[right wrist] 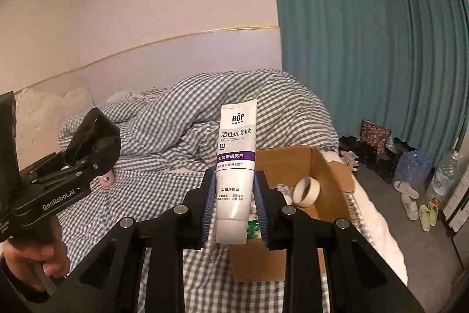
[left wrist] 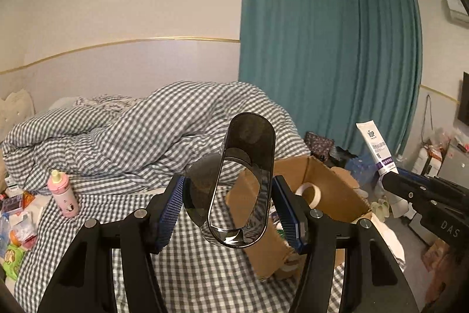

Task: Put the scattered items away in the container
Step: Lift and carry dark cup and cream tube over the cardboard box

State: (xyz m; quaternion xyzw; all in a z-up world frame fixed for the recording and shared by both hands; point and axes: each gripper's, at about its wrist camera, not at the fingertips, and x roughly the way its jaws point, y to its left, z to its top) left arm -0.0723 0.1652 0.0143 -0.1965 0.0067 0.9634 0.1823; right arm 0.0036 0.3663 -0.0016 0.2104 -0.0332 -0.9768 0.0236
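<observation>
Two loads are in the air at once, both short of the open brown cardboard box (right wrist: 296,163) that sits on the grey-and-white checked bed (left wrist: 187,269). The left claw (left wrist: 231,210) pinches a dark smoky translucent oval plastic holder (left wrist: 243,181) across its width, blue pads against both sides. The right claw (right wrist: 234,204) is pressed onto the lower body of a white toothpaste tube with a purple band (right wrist: 236,166), which stands upright with its crimped end up.

A roll of cream masking tape (right wrist: 306,191) and some small packets already lie in the box, so room is tighter than it looks. I would bring the tube over the near wall first, tip it flat and let go low, beside the tape rather than on it. The holder is smooth and hollow; a drop from height would likely bounce it out, so it should go down inside the walls before the pads part. The hands are close together, so one at a time seems safer.

A pink drinking bottle with a yellow cap (left wrist: 63,192) and a heap of bright packets (left wrist: 17,225) still wait on the bed, well apart from the box.
</observation>
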